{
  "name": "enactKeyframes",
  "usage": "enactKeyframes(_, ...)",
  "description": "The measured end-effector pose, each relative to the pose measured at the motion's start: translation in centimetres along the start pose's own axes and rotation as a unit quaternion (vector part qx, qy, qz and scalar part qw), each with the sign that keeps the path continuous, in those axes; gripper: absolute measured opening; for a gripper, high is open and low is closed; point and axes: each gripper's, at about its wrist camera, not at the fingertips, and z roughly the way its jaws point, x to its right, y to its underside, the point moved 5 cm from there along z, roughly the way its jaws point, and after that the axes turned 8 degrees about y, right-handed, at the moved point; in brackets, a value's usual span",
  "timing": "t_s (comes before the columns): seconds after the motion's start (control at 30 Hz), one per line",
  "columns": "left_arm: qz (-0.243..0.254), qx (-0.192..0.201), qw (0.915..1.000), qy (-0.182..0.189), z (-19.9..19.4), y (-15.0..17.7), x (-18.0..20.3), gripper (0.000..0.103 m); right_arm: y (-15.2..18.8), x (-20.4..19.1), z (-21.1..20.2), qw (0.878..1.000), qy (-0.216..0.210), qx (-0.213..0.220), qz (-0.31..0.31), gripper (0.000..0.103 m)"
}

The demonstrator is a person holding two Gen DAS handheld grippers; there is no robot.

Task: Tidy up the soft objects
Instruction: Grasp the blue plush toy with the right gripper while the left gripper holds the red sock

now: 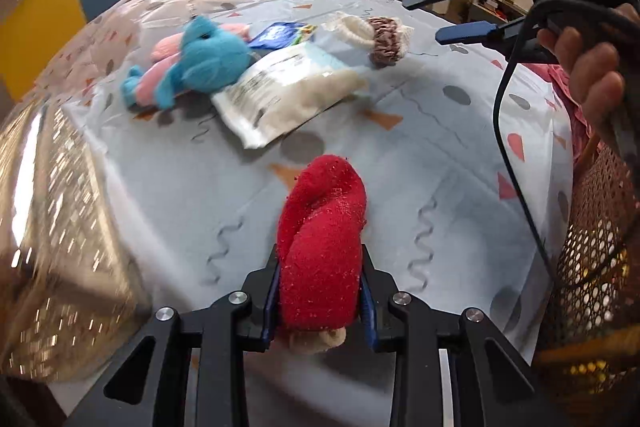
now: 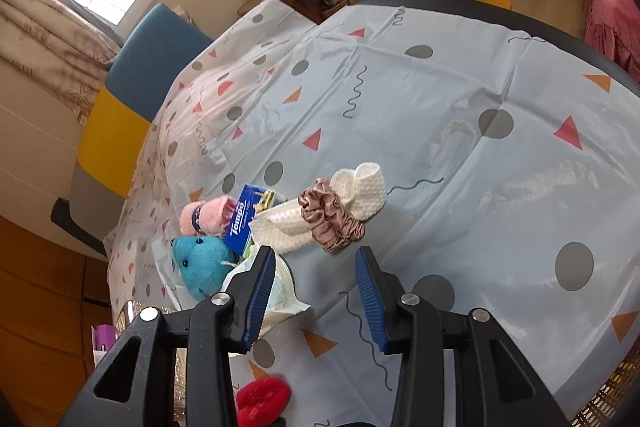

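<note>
A: The left tool (image 1: 320,291) grips the red sock (image 1: 322,239) between its pads, above the surface (image 1: 440,147). Advice?

B: Hold firm and lift straight. Ahead of the right tool (image 2: 316,291), jaws apart and empty, lies the scrunchie (image 2: 330,219).

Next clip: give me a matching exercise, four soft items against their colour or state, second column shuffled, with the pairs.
Items:
1. rolled sock
2. plush toy
3. scrunchie
4. tissue pack

States:
A. dusty pink, lying on a white knitted piece
B. blue, printed Tempo
C. red, between the left gripper's pads
D. turquoise with pink parts

Pairs: 1-C, 2-D, 3-A, 4-B
</note>
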Motion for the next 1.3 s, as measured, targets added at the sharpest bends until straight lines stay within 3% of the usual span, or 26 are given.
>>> enactKeyframes(0.23,-0.031,0.011,0.9994,-0.015,-2.5,3.2,-2.3,0.029,1.2,-2.2,1.0,0.997,0.005,-0.025,-0.067,0.042)
enactKeyframes(0.4,-0.042,0.038,0.9983,-0.008,-5.1,5.1,-3.5,0.026,3.4,-5.5,1.6,0.986,0.005,-0.04,-0.162,0.042)
enactKeyframes(0.6,-0.046,0.047,0.9977,-0.015,-7.1,7.4,-4.8,0.026,6.1,-10.4,1.8,0.96,0.005,-0.038,-0.277,0.043)
enactKeyframes(0.63,-0.053,0.045,0.9974,-0.017,-7.2,7.9,-5.2,0.026,6.2,-11.4,1.8,0.956,0.004,-0.037,-0.292,0.046)
enactKeyframes(0.7,-0.069,0.041,0.9965,-0.022,-7.1,8.6,-6.2,0.026,6.2,-13.4,2.0,0.947,0.004,-0.028,-0.32,0.061)
enactKeyframes(0.8,-0.098,0.044,0.9941,-0.015,-6.8,9.0,-7.3,0.026,5.6,-16.3,3.5,0.934,0.014,-0.025,-0.356,0.064)
enactKeyframes(1.1,-0.101,0.052,0.9935,-0.013,-6.6,9.2,-7.4,0.026,6.3,-21.1,11.4,0.886,0.106,-0.044,-0.45,0.066)
enactKeyframes(1.13,-0.101,0.053,0.9934,-0.013,-6.7,9.4,-7.5,0.026,6.5,-21.2,11.8,0.882,0.114,-0.035,-0.456,0.065)
enactKeyframes(1.17,-0.101,0.053,0.9933,-0.012,-6.8,9.5,-7.6,0.026,6.6,-21.2,12.0,0.88,0.115,-0.031,-0.46,0.049)
enactKeyframes(1.2,-0.102,0.054,0.9932,-0.011,-6.8,9.5,-7.7,0.026,6.7,-21.4,12.0,0.88,0.113,-0.028,-0.46,0.043)
enactKeyframes(1.3,-0.108,0.056,0.9926,-0.006,-6.8,9.6,-7.8,0.026,6.7,-21.5,11.0,0.884,0.114,-0.016,-0.454,0.035)
